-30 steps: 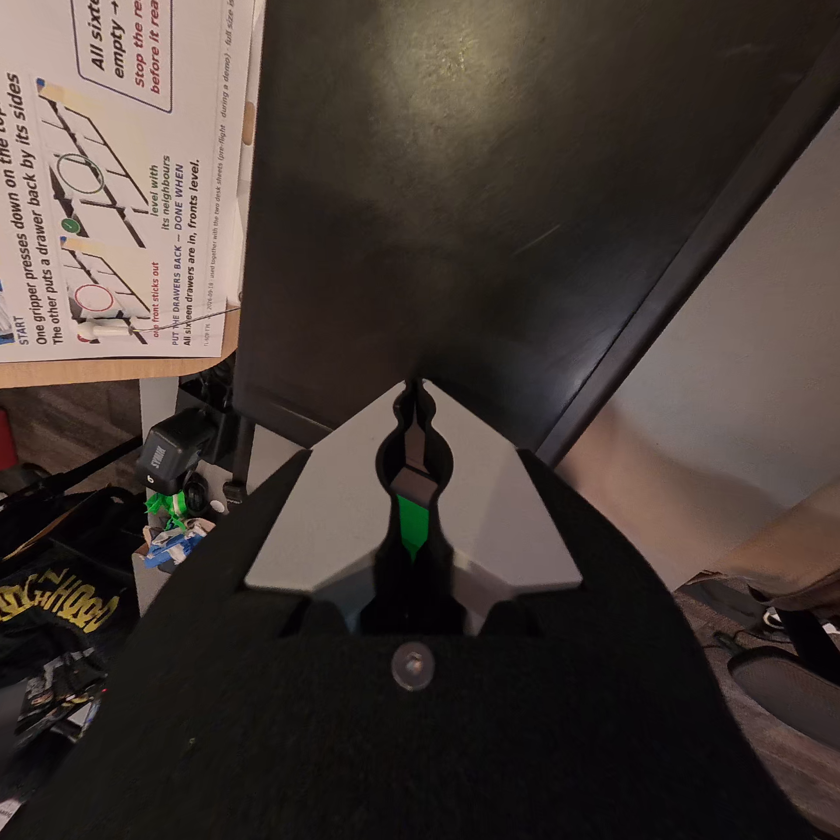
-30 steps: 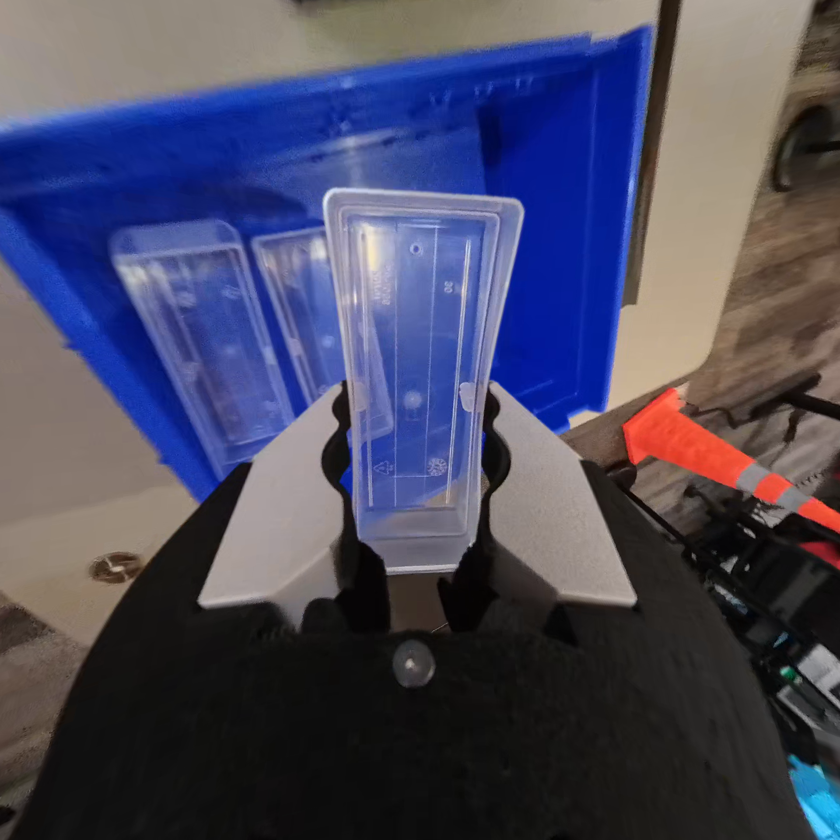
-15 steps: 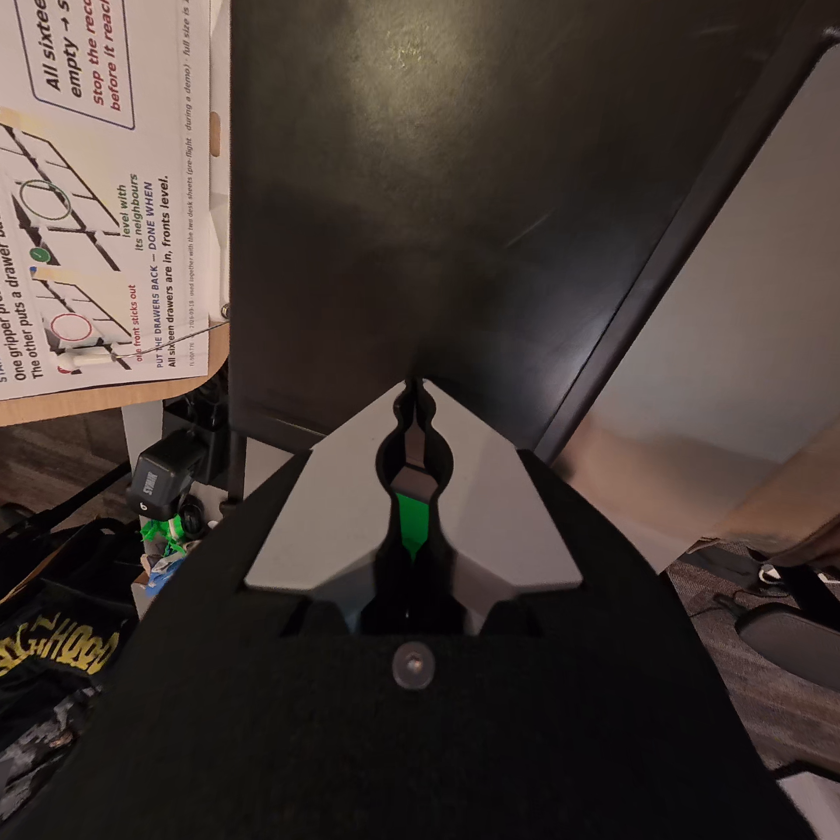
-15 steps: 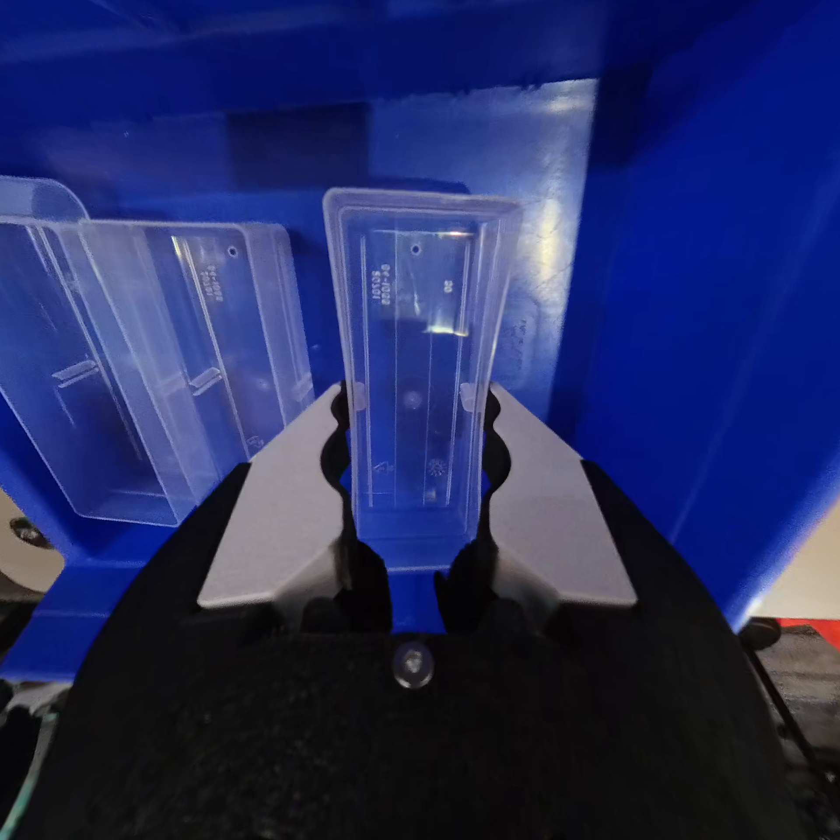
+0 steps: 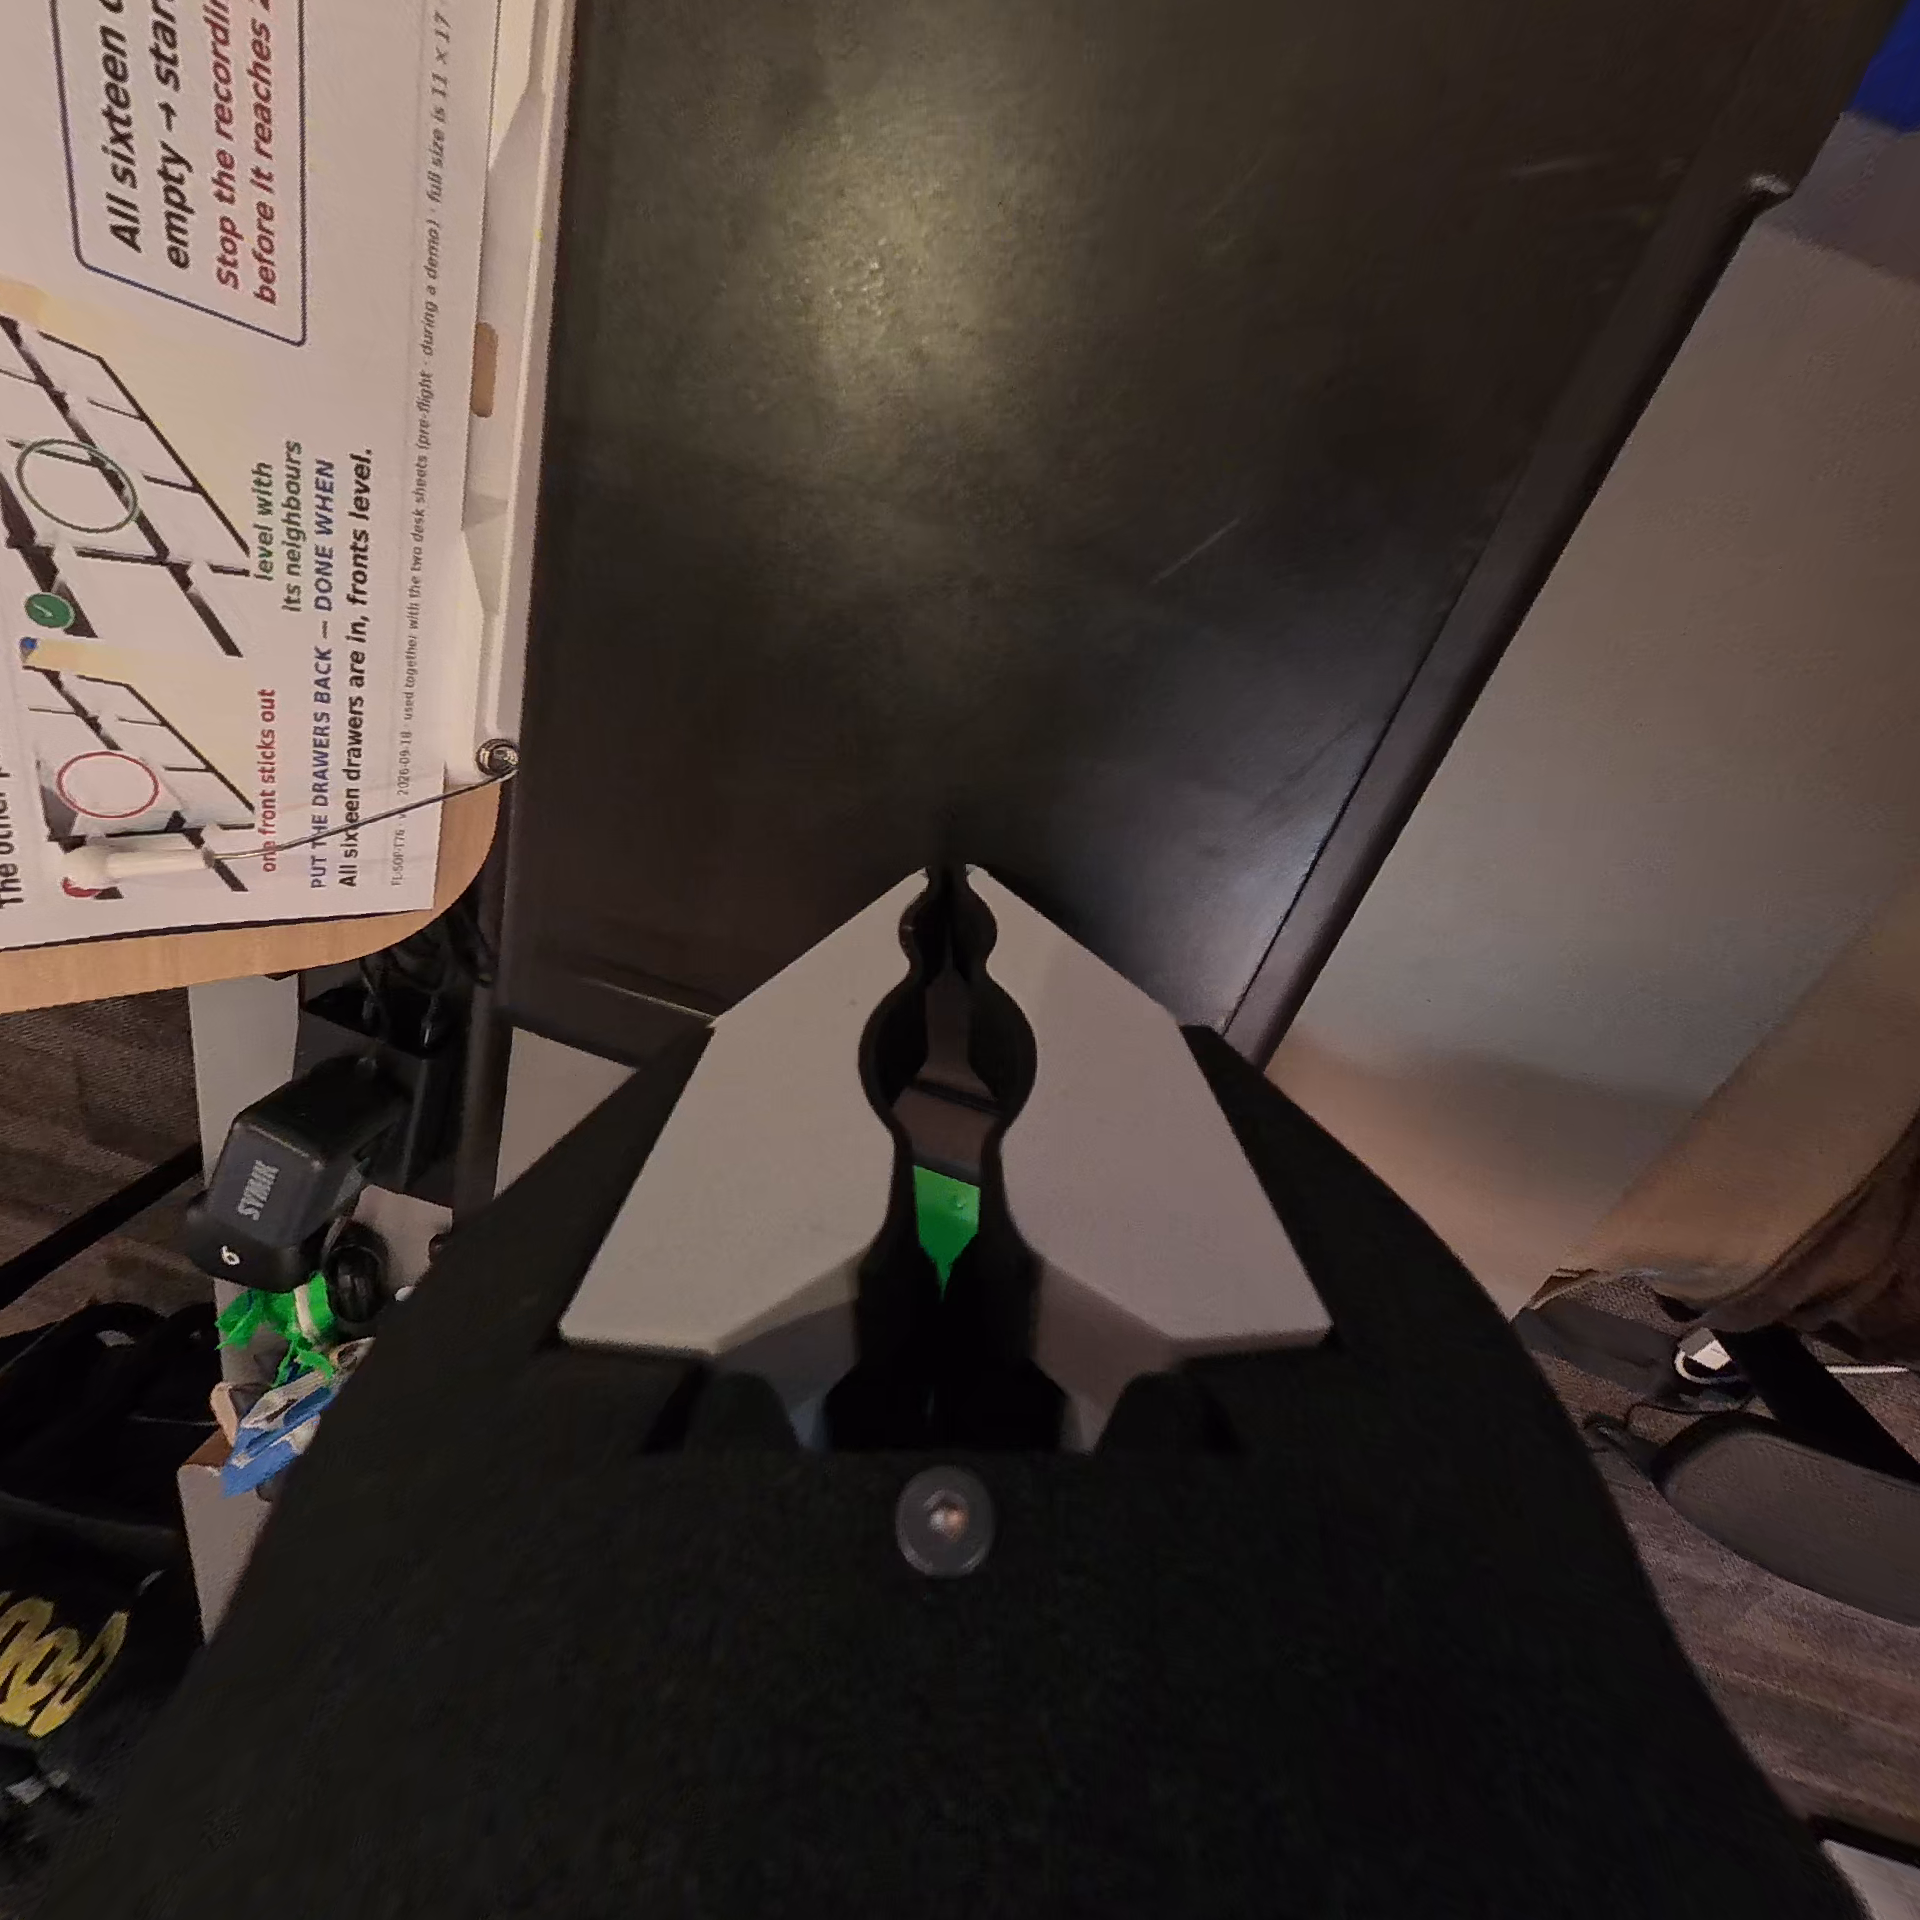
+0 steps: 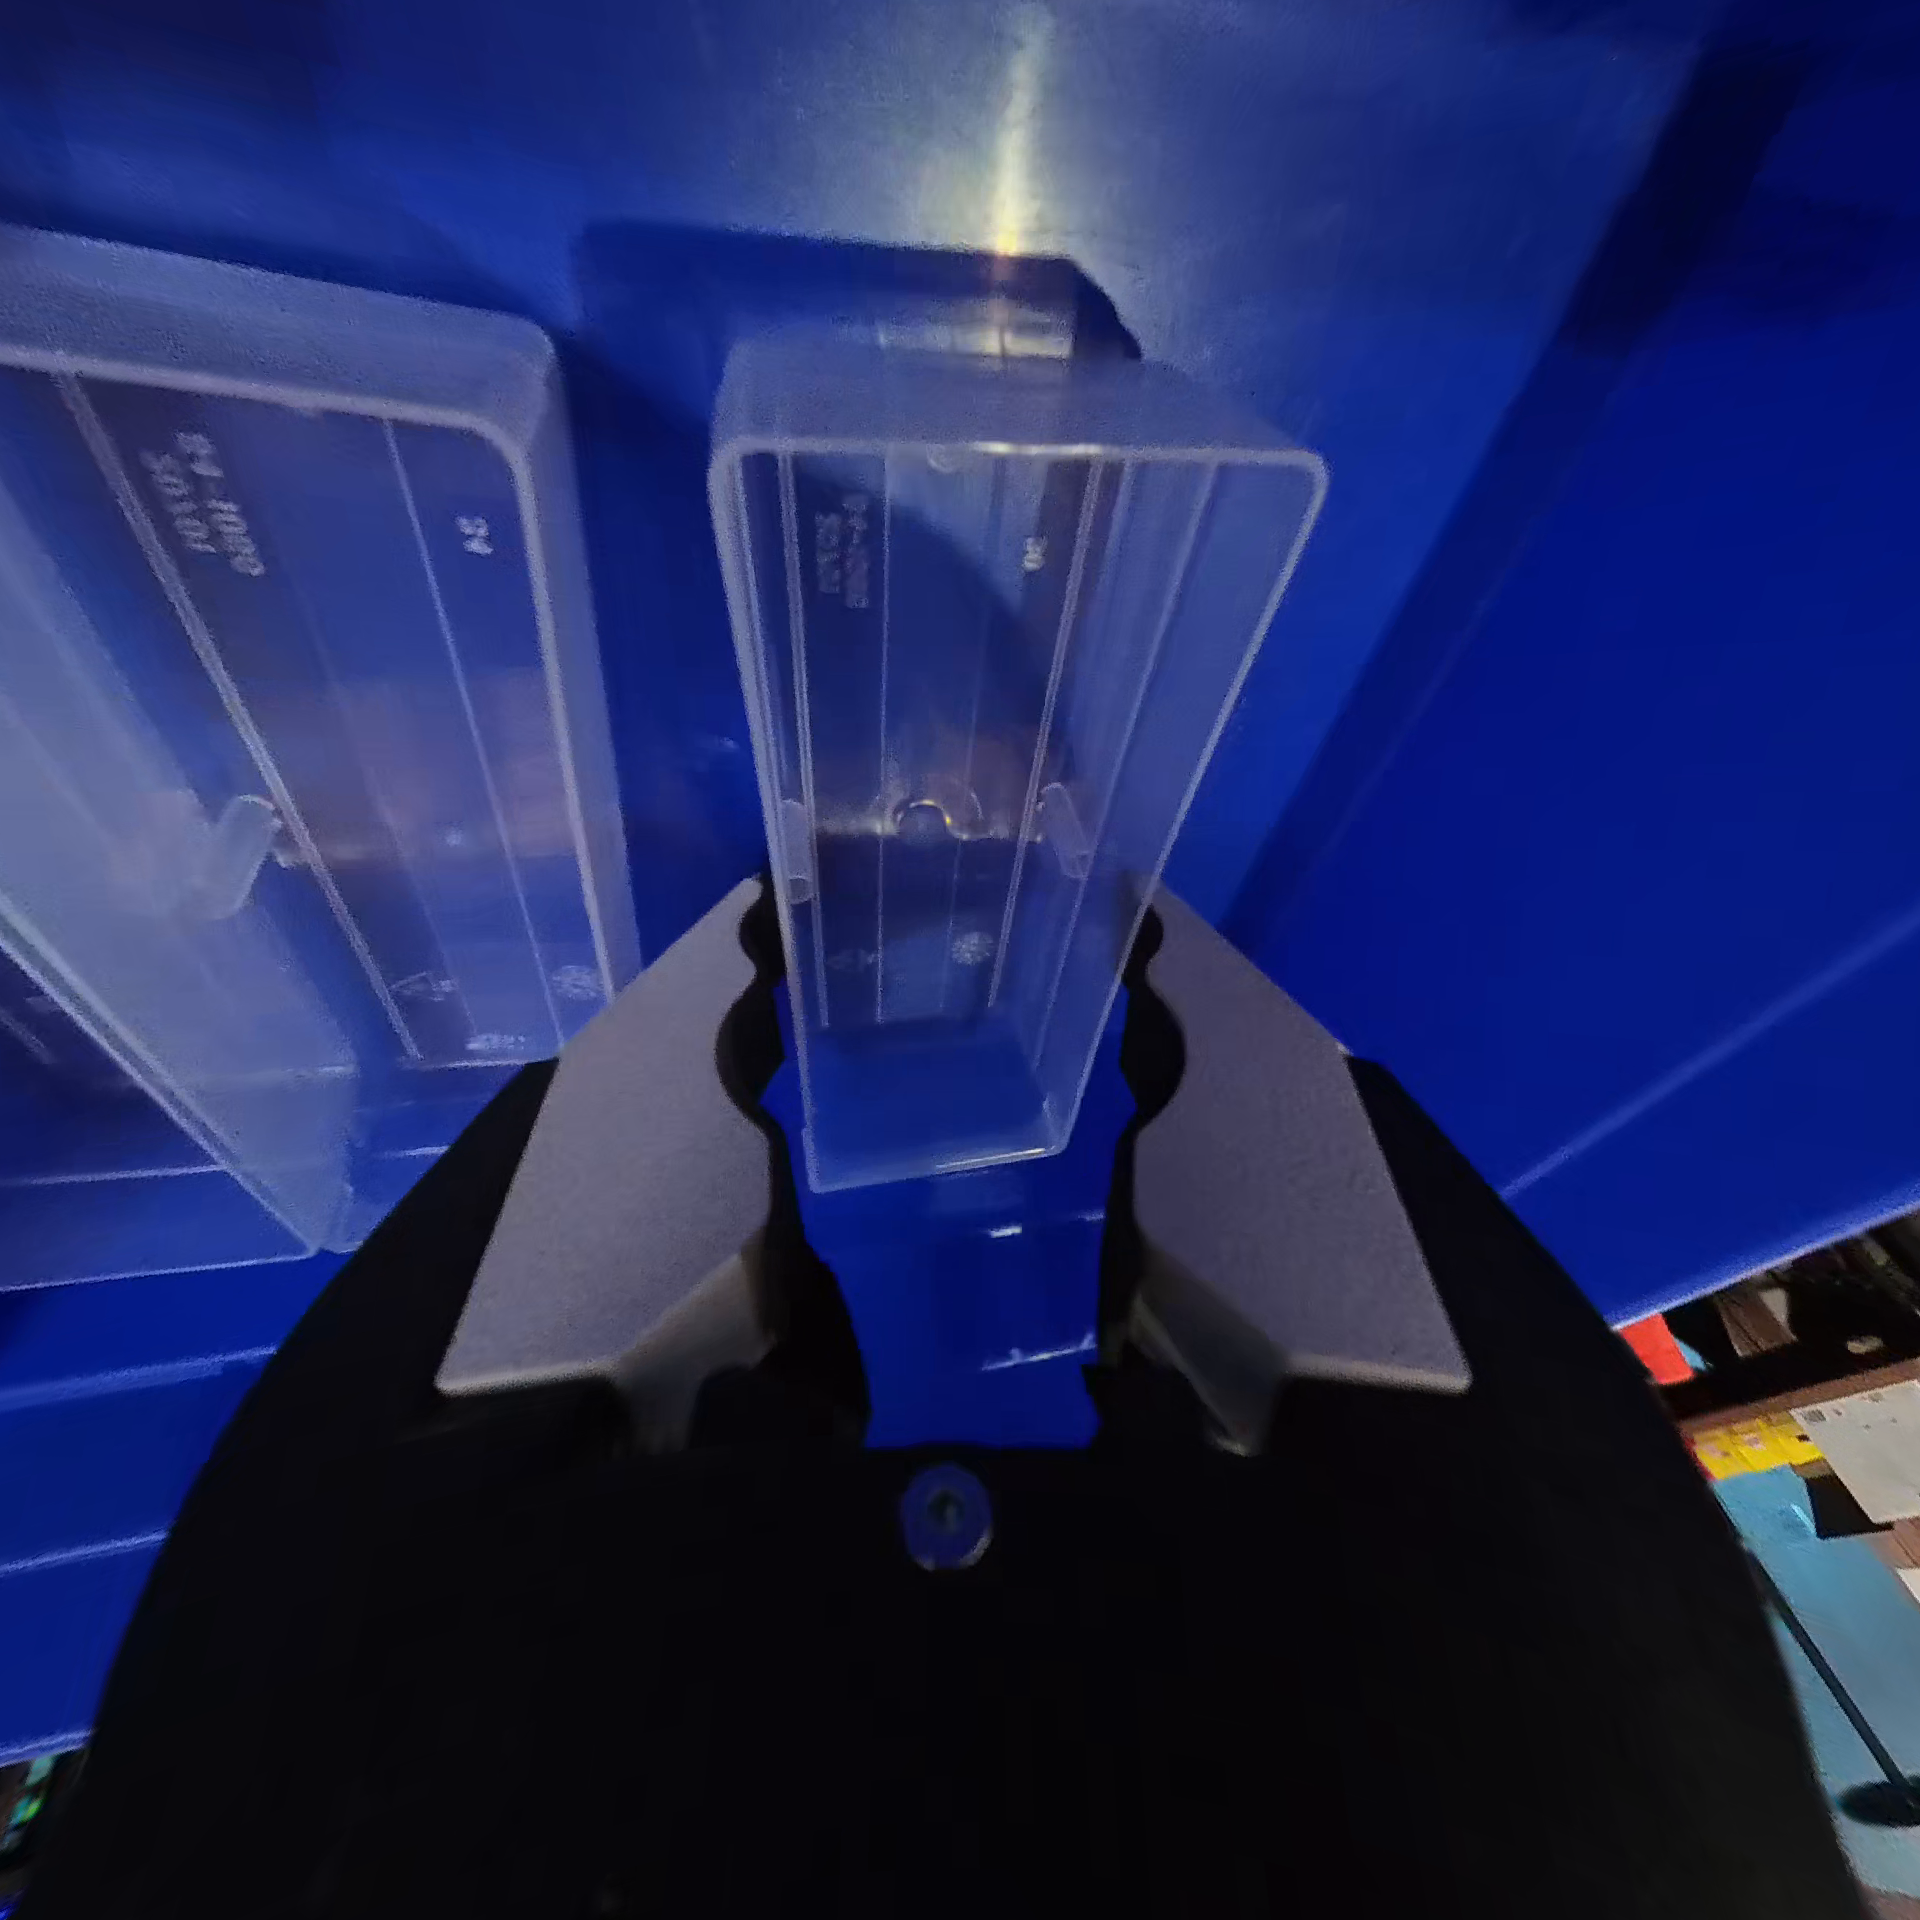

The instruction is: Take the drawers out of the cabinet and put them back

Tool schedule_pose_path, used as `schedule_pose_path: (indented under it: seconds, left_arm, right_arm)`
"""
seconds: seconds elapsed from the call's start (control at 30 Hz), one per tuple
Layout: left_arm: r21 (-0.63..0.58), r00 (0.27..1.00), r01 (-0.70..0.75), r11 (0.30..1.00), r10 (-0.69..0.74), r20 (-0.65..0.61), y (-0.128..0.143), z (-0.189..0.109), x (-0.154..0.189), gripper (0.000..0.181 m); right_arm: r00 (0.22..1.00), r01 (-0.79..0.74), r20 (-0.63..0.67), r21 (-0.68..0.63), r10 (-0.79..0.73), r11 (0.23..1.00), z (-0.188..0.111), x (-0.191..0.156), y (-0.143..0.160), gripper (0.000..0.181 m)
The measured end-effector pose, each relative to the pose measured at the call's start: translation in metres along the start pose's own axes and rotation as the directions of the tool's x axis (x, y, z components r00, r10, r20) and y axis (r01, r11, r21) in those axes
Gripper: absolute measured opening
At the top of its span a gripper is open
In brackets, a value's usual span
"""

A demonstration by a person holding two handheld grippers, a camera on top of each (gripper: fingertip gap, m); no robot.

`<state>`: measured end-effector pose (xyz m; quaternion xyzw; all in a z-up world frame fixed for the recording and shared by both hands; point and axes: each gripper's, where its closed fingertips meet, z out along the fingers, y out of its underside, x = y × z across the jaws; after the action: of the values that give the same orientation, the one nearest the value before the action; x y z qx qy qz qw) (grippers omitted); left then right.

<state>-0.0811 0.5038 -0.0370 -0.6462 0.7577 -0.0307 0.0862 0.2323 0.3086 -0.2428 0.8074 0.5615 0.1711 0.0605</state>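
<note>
In the right wrist view my right gripper point(image 6: 951, 904) is open inside a blue bin point(image 6: 1558, 727). A clear plastic drawer point(image 6: 997, 727) lies between its fingers with a small gap on each side, its far end against the bin wall. Two more clear drawers point(image 6: 260, 779) lie side by side in the bin to the left. In the left wrist view my left gripper point(image 5: 945, 878) is shut and empty, its tips against the flat black top of the cabinet point(image 5: 1039, 468). The cabinet's front and its slots are out of view.
A printed instruction sheet on a clipboard point(image 5: 208, 468) lies left of the cabinet. A pale desk surface point(image 5: 1662, 623) runs to its right. A black device point(image 5: 270, 1195), cables and a chair base point(image 5: 1766, 1486) sit on the floor below.
My right gripper carried the clear drawer down into the blue bin, then opened and let it go. My left gripper stayed shut on the cabinet top, shifting only slightly.
</note>
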Motion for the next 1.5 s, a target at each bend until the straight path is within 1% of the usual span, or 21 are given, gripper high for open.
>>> schedule_pose_path:
  seconds: [0.2,0.4,0.47,0.53,0.57,0.6,0.67,0.7,0.8,0.93,0.97,1.0,1.03,1.1,1.13,1.17,1.2,1.23,1.3,1.43,1.5]
  left_arm:
    - [-0.031,0.999,0.001,1.000,0.000,0.037,0.000,0.000,0.000,0.000]
    - [-0.043,1.000,0.025,0.999,-0.024,0.017,0.000,0.000,0.000,0.000]
    - [-0.042,1.000,0.028,0.999,-0.027,0.016,0.000,0.000,0.000,0.000]
    - [-0.039,0.999,0.031,0.999,-0.030,0.019,0.000,0.000,0.000,0.000]
    - [-0.037,0.999,0.030,0.999,-0.030,0.022,0.000,0.000,0.000,0.000]
    - [-0.032,0.999,0.030,0.999,-0.029,0.025,0.000,0.000,0.000,0.000]
    - [-0.025,0.999,0.026,0.999,-0.025,0.029,0.000,0.000,0.000,0.000]
    - [-0.021,0.999,0.025,0.999,-0.025,0.027,0.000,0.000,0.000,0.000]
    - [-0.021,0.999,0.028,0.999,-0.028,0.016,0.000,0.000,0.000,0.000]
    - [-0.047,0.999,0.012,0.999,-0.010,0.041,0.000,0.000,0.000,0.000]
    - [-0.059,0.999,-0.001,0.998,0.004,0.054,0.000,0.000,0.000,0.000]
    - [-0.072,0.998,-0.014,0.997,0.019,0.066,0.000,0.000,0.000,0.000]
    - [-0.086,0.996,-0.026,0.996,0.032,0.077,0.000,0.000,0.000,0.000]
    - [-0.108,0.994,-0.041,0.993,0.052,0.094,0.000,0.000,0.000,0.000]
    - [-0.116,0.993,-0.047,0.992,0.059,0.099,0.001,0.000,0.000,0.000]
    - [-0.120,0.993,-0.052,0.991,0.064,0.101,0.001,0.000,0.000,0.000]
    - [-0.121,0.993,-0.056,0.991,0.068,0.101,0.001,0.000,0.000,0.000]
    - [-0.120,0.993,-0.059,0.991,0.071,0.097,0.001,0.000,0.000,0.000]
    - [-0.110,0.994,-0.066,0.992,0.075,0.085,0.000,0.000,0.000,0.000]
    - [-0.068,0.996,-0.069,0.995,0.072,0.047,0.000,0.000,0.000,0.000]
    - [-0.041,0.997,-0.070,0.997,0.072,0.035,0.000,0.000,0.000,0.000]
  right_arm:
    - [0.997,0.010,-0.076,0.021,-0.009,1.000,-0.014,-0.002,0.008,0.072]
    - [0.964,0.057,-0.257,-0.057,-0.069,0.997,-0.042,-0.004,0.029,0.075]
    - [0.951,-0.013,-0.310,0.016,0.018,1.000,-0.065,-0.004,0.030,0.072]
    - [0.917,-0.140,-0.344,0.192,0.200,0.971,-0.100,-0.002,0.025,0.069]
    - [0.882,-0.199,-0.357,0.311,0.308,0.929,-0.124,-0.001,0.021,0.068]
    - [0.834,-0.246,-0.353,0.452,0.425,0.857,-0.151,-0.001,0.016,0.062]
    - [0.732,-0.299,-0.259,0.709,0.630,0.639,-0.205,-0.008,0.007,0.061]
    - [0.676,-0.317,-0.195,0.794,0.711,0.520,-0.227,-0.012,0.006,0.059]
    - [0.581,-0.370,0.021,0.897,0.814,0.241,-0.259,-0.039,-0.012,0.065]
    - [0.483,-0.319,0.115,0.946,0.868,0.052,-0.279,-0.074,-0.054,0.066]
    - [0.490,-0.284,0.127,0.959,0.863,0.020,-0.284,-0.083,-0.071,0.067]
    - [0.478,-0.256,0.137,0.967,0.867,-0.011,-0.286,-0.090,-0.083,0.069]
    - [0.448,-0.247,0.192,0.965,0.873,-0.085,-0.291,-0.094,-0.094,0.065]
    - [0.440,-0.286,0.357,0.925,0.824,-0.248,-0.294,-0.103,-0.121,0.064]
    - [0.443,-0.284,0.415,0.906,0.794,-0.315,-0.294,-0.106,-0.135,0.065]
    - [0.461,-0.223,0.438,0.899,0.772,-0.377,-0.299,-0.107,-0.145,0.064]
    - [0.414,-0.175,0.477,0.878,0.776,-0.446,-0.300,-0.104,-0.148,0.055]
    - [0.365,-0.160,0.507,0.861,0.781,-0.484,-0.294,-0.103,-0.153,0.053]
    - [0.322,-0.127,0.555,0.828,0.767,-0.546,-0.287,-0.100,-0.172,0.041]
    - [0.250,-0.056,0.720,0.678,0.647,-0.733,-0.274,-0.067,-0.200,0.056]
    - [0.271,-0.007,0.807,0.547,0.525,-0.837,-0.274,-0.044,-0.198,0.064]
